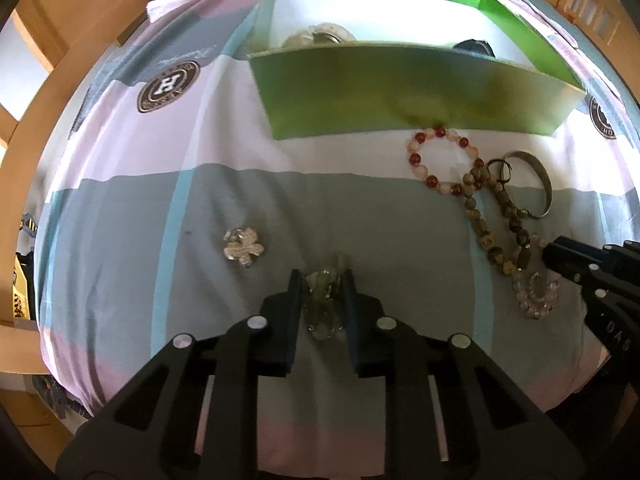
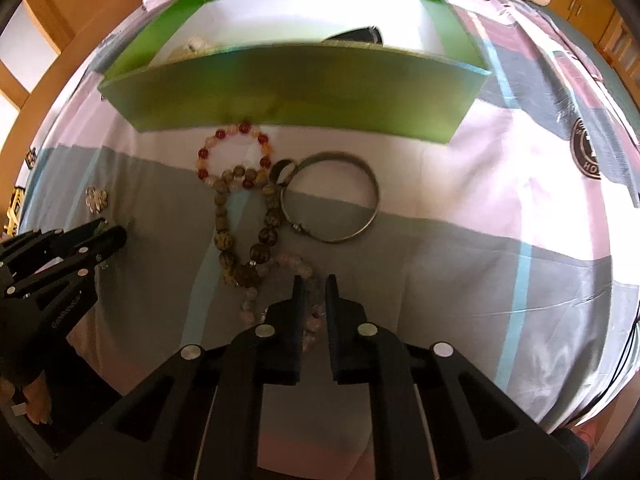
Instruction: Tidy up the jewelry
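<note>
My left gripper (image 1: 323,278) points down at the bedsheet, shut on a pale green, clear bead bracelet (image 1: 322,308) that lies between its pads. In the right wrist view the left gripper (image 2: 114,231) is at the left edge. My right gripper (image 2: 315,280) is closed on one side of a pale pink bead bracelet (image 2: 294,260); from the left wrist view the right gripper (image 1: 552,252) sits at the upper right edge of that pink bracelet (image 1: 536,292). A green box (image 1: 400,92) (image 2: 300,88) stands open beyond the jewelry.
On the sheet lie a red-and-pale bead bracelet (image 1: 415,157) (image 2: 219,134), an olive-brown bead strand (image 1: 486,242) (image 2: 224,240), a silver bangle (image 1: 546,184) (image 2: 376,196), a small ring (image 2: 282,168) and a silver flower brooch (image 1: 244,248) (image 2: 96,199). The box holds a pale piece (image 1: 316,38) and a dark one (image 2: 356,36).
</note>
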The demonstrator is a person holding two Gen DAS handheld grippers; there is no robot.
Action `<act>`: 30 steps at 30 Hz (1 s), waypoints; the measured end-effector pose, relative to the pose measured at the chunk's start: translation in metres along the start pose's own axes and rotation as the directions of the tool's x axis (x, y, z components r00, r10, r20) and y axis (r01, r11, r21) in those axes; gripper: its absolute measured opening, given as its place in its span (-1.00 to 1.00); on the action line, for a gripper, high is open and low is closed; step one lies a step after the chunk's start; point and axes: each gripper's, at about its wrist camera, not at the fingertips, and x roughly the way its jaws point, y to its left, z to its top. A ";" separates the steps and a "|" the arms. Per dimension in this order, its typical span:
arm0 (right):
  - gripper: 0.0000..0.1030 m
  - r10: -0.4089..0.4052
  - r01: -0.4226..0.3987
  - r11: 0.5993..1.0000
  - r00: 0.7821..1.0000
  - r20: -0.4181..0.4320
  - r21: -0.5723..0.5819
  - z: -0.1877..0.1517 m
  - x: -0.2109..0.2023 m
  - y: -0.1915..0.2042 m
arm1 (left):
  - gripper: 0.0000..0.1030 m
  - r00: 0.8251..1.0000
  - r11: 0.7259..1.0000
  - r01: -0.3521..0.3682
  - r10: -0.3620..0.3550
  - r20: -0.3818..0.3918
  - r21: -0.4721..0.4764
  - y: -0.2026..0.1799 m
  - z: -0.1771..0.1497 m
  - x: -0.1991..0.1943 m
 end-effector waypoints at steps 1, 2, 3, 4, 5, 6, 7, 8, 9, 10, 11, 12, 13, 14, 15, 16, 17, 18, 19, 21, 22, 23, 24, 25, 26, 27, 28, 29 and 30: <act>-0.82 -0.001 0.001 1.000 1.000 0.008 0.001 0.000 -0.003 -0.001 | -0.62 1.000 1.000 -0.002 0.002 0.007 -0.003 0.000 0.000 -0.004; -0.86 -0.002 0.002 1.000 1.000 0.019 0.002 -0.001 -0.009 -0.003 | -0.62 1.000 1.000 -0.005 0.005 0.015 -0.005 0.000 0.001 -0.007; -0.87 -0.003 0.003 1.000 1.000 0.031 0.004 0.000 -0.014 -0.003 | -0.62 1.000 1.000 -0.009 0.009 0.024 -0.006 -0.001 0.001 -0.012; -0.87 -0.003 0.003 1.000 0.999 0.042 0.005 0.000 -0.019 -0.003 | -0.62 0.999 1.000 -0.011 0.011 0.033 -0.006 -0.001 0.003 -0.016; -0.87 -0.003 0.003 1.000 0.998 0.055 0.009 0.002 -0.024 -0.003 | -0.62 0.999 1.000 -0.012 0.012 0.041 -0.006 -0.002 0.004 -0.020; -0.87 -0.001 0.000 1.000 0.997 0.072 0.013 0.005 -0.031 -0.003 | -0.62 0.999 1.000 -0.012 0.012 0.047 -0.005 -0.001 0.005 -0.023; -0.87 0.002 -0.003 1.000 0.996 0.086 0.016 0.006 -0.035 -0.004 | -0.62 0.998 1.000 -0.012 0.012 0.056 -0.002 -0.003 0.006 -0.027; -0.87 0.005 -0.006 1.000 0.995 0.096 0.018 0.009 -0.036 -0.007 | -0.62 0.998 1.000 -0.012 0.012 0.063 0.001 -0.004 0.007 -0.029; -0.87 0.006 -0.008 1.000 0.994 0.110 0.018 0.011 -0.042 -0.009 | -0.62 0.998 1.000 -0.011 0.011 0.068 0.003 -0.005 0.007 -0.031; -0.87 0.008 -0.010 1.000 0.993 0.120 0.018 0.012 -0.048 -0.011 | -0.62 0.997 1.000 -0.008 0.008 0.072 0.006 -0.007 0.007 -0.034; -0.87 0.008 -0.010 1.000 0.992 0.127 0.018 0.011 -0.052 -0.011 | -0.62 0.997 1.000 -0.007 0.006 0.075 0.009 -0.006 0.009 -0.035; -0.87 0.010 -0.012 1.000 0.991 0.135 0.019 0.014 -0.057 -0.015 | -0.62 0.997 1.000 -0.006 0.005 0.076 0.011 -0.007 0.009 -0.036; -0.87 0.011 -0.014 1.000 0.990 0.139 0.020 0.014 -0.059 -0.015 | -0.62 0.997 1.000 -0.005 0.004 0.076 0.014 -0.009 0.008 -0.036; -0.87 0.010 -0.013 1.000 0.990 0.139 0.020 0.013 -0.060 -0.015 | -0.62 0.997 1.000 -0.005 0.003 0.074 0.015 -0.011 0.007 -0.037; -0.87 0.008 -0.011 1.000 0.990 0.138 0.021 0.016 -0.060 -0.013 | -0.62 0.997 1.000 -0.004 0.003 0.072 0.015 -0.010 0.007 -0.036; -0.87 0.007 -0.011 1.000 0.991 0.136 0.023 0.018 -0.058 -0.013 | -0.62 0.998 1.000 -0.002 0.001 0.069 0.014 -0.008 0.007 -0.034; -0.87 0.007 -0.011 1.000 0.991 0.132 0.025 0.018 -0.055 -0.012 | -0.62 0.998 1.000 -0.001 0.001 0.065 0.012 -0.006 0.008 -0.031; -0.87 0.007 -0.011 0.999 0.992 0.126 0.030 0.018 -0.053 -0.013 | -0.62 0.998 1.000 -0.002 0.002 0.062 0.011 -0.006 0.007 -0.031; -0.87 0.008 -0.012 0.999 0.993 0.121 0.035 0.018 -0.049 -0.013 | -0.62 0.998 1.000 -0.001 0.000 0.058 0.007 -0.004 0.006 -0.030; -0.87 0.008 -0.014 0.999 0.994 0.112 0.051 0.017 -0.046 -0.015 | -0.62 0.999 1.000 0.002 -0.002 0.054 -0.002 0.001 0.006 -0.028; -0.87 0.009 -0.016 0.998 0.994 0.110 0.060 0.017 -0.045 -0.017 | -0.62 0.999 1.000 0.001 0.000 0.052 -0.008 0.004 0.006 -0.027; -0.87 0.012 -0.019 0.997 0.994 0.110 0.069 0.016 -0.045 -0.019 | -0.62 0.999 1.000 0.000 0.000 0.050 -0.013 0.006 0.005 -0.026; -0.87 0.013 -0.021 0.997 0.994 0.112 0.077 0.016 -0.046 -0.021 | -0.62 0.999 1.000 -0.001 0.002 0.047 -0.021 0.010 0.005 -0.025; -0.87 0.010 -0.019 0.997 0.993 0.114 0.081 0.016 -0.046 -0.022 | -0.62 0.999 1.000 -0.002 0.003 0.045 -0.025 0.012 0.005 -0.024; -0.87 0.006 -0.015 0.996 0.993 0.114 0.084 0.015 -0.046 -0.024 | -0.62 0.999 0.999 -0.003 0.004 0.042 -0.032 0.014 0.005 -0.023; -0.87 0.005 -0.015 0.996 0.994 0.112 0.085 0.015 -0.045 -0.025 | -0.62 0.999 0.999 -0.003 0.004 0.040 -0.036 0.015 0.005 -0.023; -0.87 0.006 -0.016 0.996 0.994 0.106 0.086 0.014 -0.044 -0.025 | -0.62 0.999 0.999 -0.003 0.004 0.036 -0.038 0.016 0.005 -0.021; -0.87 0.008 -0.017 0.996 0.995 0.099 0.087 0.014 -0.041 -0.026 | -0.62 0.999 0.999 -0.003 0.004 0.033 -0.039 0.017 0.005 -0.020; -0.87 0.013 -0.021 0.996 0.996 0.086 0.087 0.013 -0.037 -0.026 | -0.62 1.000 0.999 -0.003 0.004 0.029 -0.039 0.017 0.004 -0.019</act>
